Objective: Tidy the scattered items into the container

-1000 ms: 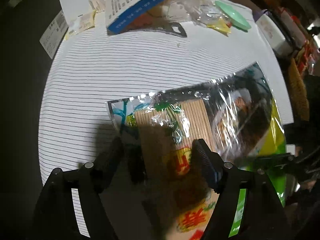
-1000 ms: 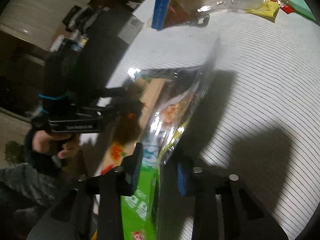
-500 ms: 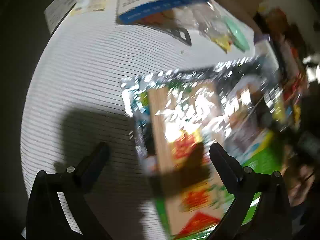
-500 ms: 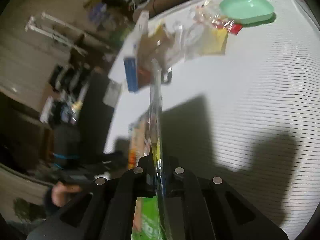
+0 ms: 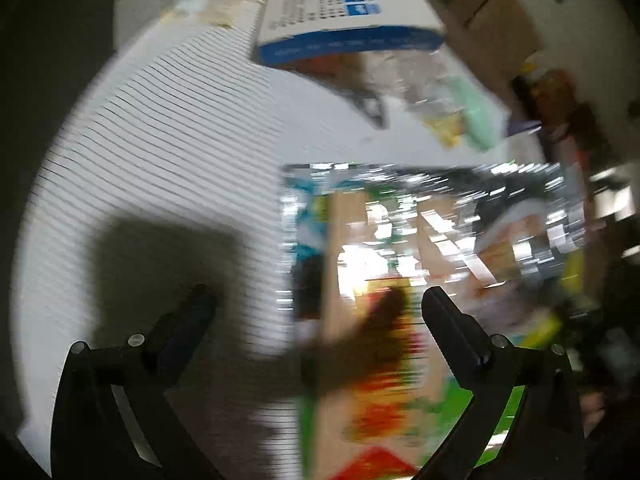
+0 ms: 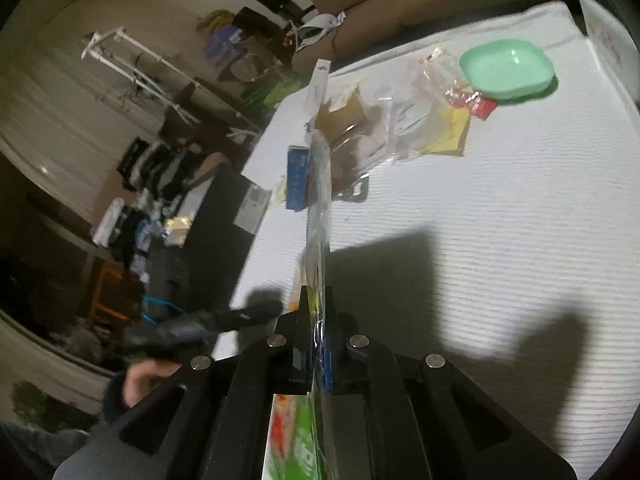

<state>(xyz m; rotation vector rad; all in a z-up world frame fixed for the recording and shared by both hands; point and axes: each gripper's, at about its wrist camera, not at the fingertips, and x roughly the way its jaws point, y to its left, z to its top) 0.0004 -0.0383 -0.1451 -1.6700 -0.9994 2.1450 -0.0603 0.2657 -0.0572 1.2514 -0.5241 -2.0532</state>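
Note:
A clear plastic packet point(image 5: 400, 248) with a bamboo mat and green and red print hangs above the striped white tablecloth point(image 5: 160, 140). My right gripper point(image 6: 318, 312) is shut on the packet's lower edge, and the packet point(image 6: 318, 200) stands edge-on in the right wrist view. My left gripper point(image 5: 316, 296) is open wide; the packet's left part lies in front of its jaws, and no pad touches it. A blue and white box point(image 5: 348, 12) lies on its side at the far end. The left gripper point(image 6: 224, 320) also shows in the right wrist view, with a hand point(image 6: 148, 376) below it.
A mint green tray point(image 6: 508, 68) sits at the far right of the cloth. Beside it lie clear bags point(image 6: 408, 120), a yellow packet point(image 6: 448, 132) and a red sachet point(image 6: 480, 106). A black handle point(image 6: 356, 192) lies by the box point(image 6: 298, 176). Cluttered shelves stand left of the table.
The left jaws have spread wide and let go of the packet. The right jaws have closed on its edge and lifted it, so it has turned upright.

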